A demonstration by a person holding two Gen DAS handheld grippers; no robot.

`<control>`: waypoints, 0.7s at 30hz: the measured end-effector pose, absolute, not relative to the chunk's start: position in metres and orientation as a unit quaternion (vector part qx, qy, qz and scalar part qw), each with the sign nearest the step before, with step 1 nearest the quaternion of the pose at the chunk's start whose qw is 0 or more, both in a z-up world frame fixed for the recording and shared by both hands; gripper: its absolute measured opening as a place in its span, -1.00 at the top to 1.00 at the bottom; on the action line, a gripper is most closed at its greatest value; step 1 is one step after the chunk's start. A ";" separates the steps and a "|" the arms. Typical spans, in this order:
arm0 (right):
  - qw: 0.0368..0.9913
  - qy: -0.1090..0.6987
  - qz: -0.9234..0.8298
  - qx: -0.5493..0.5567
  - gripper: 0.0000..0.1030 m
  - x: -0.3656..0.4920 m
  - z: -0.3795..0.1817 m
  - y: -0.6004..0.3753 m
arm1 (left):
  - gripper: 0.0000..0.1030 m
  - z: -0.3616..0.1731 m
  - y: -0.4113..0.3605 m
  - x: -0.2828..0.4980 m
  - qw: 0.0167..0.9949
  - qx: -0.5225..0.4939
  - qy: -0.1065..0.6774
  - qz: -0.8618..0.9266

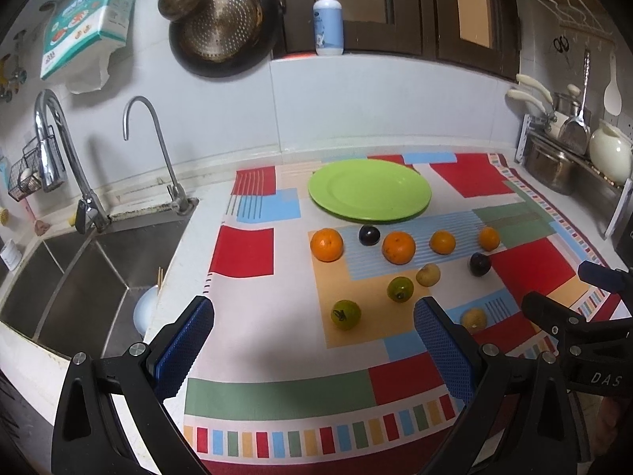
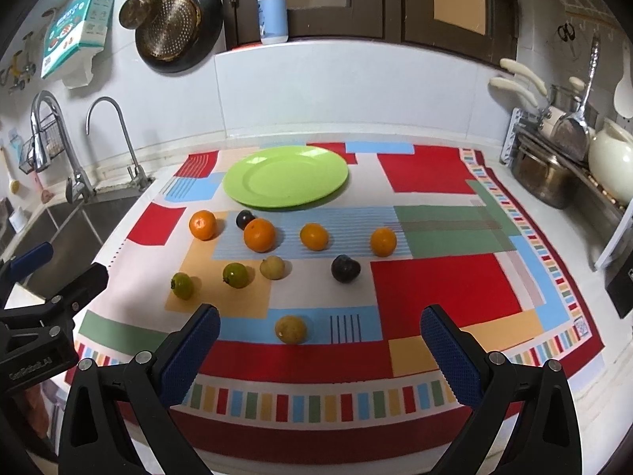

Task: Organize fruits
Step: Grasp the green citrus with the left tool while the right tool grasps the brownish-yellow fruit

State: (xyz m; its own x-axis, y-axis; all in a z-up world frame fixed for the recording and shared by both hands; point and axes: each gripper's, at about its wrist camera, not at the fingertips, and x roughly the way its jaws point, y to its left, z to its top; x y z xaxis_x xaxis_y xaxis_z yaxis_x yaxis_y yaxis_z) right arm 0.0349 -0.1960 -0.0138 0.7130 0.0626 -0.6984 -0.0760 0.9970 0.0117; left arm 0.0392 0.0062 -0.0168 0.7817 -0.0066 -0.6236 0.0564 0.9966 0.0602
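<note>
Fingers (image 2: 451,356) spread; ten fruits (image 2: 259,234) lie loose.

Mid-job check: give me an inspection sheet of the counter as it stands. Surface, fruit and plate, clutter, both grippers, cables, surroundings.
Surface: multicoloured patchwork cloth lying flat on the white counter.
Job's things: round green plastic plate bare; four oranges, two dark plums, two green citrus, two yellowish fruits, all on the cloth, e.g. largest orange, nearest yellowish fruit.
Clutter: nothing seen on the cloth beyond fruit and plate.
Grippers: left gripper open, holding nothing; right gripper open, holding nothing, nearest yellowish fruit ahead of it.
Cables: nothing seen.
Surroundings: steel sink at left, white pump bottle on the ledge, steel pot at right.
</note>
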 end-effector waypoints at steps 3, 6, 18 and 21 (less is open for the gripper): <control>0.920 0.389 0.042 -0.008 -0.98 0.041 -0.021 -0.193 | -0.97 -0.026 0.007 0.046 0.938 0.041 0.343 -0.019; 0.913 0.406 0.047 -0.010 -0.93 0.049 -0.031 -0.189 | -0.87 -0.037 0.007 0.054 0.934 0.044 0.353 -0.023; 0.882 0.467 0.064 -0.002 -0.46 0.073 -0.072 -0.180 | -0.48 -0.075 0.000 0.085 0.916 0.059 0.393 -0.060; 0.878 0.473 0.065 -0.001 -0.34 0.077 -0.078 -0.180 | -0.30 -0.083 -0.002 0.094 0.910 0.052 0.406 -0.073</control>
State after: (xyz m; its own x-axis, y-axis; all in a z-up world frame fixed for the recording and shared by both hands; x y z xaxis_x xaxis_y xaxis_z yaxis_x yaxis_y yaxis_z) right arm 0.0768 -0.1797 -0.0775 0.5434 0.1132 -0.8318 -0.1157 0.9915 0.0594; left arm 0.0935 -0.0017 -0.0829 0.6600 -0.0906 -0.7458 0.1757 0.9838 0.0360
